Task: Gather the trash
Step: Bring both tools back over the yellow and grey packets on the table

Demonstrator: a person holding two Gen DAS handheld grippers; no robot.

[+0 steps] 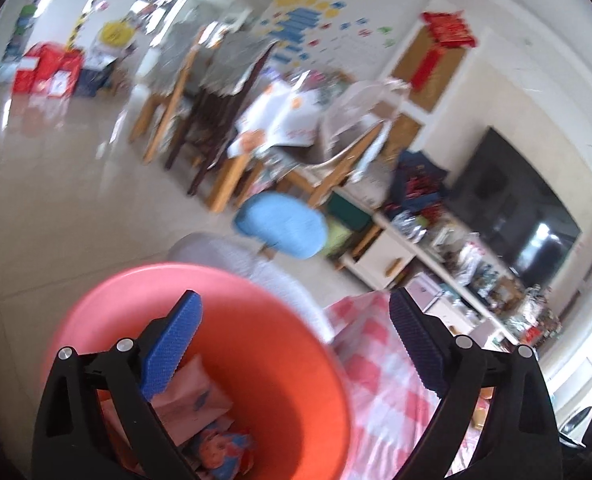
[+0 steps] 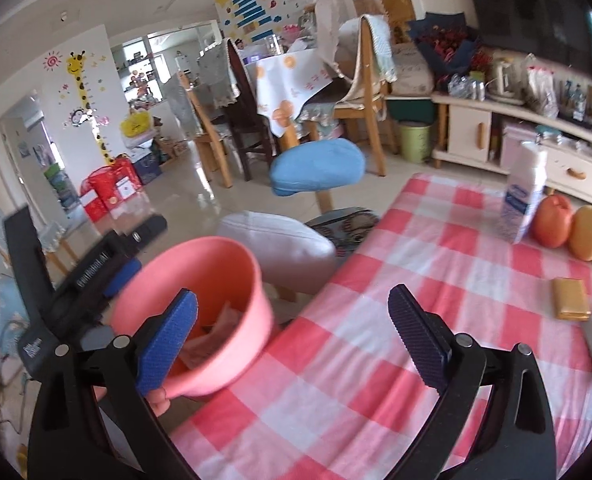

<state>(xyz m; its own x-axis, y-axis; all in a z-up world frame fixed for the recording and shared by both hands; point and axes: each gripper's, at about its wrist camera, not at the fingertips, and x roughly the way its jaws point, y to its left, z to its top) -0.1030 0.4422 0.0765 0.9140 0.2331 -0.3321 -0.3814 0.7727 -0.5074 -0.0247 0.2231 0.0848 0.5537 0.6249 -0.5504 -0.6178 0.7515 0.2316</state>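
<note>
Right claw (image 2: 294,332) gapes over checked tablecloth (image 2: 435,260); dining chairs (image 2: 232,128) beyond.

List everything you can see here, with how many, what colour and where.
bin: one, pink, off the table's near-left edge, wrappers inside
wrappers: several, pink and blue, in the bin
tablecloth: one, red-and-white check, on the table
carton: one, white and blue, upright, far right of table
fruit: at least two, orange-red and yellow, beside the carton
packet: one, gold, flat, right side of table
stool: one, blue seat, on the floor beyond the table
left gripper: open, over the bin
right gripper: open, empty
</note>
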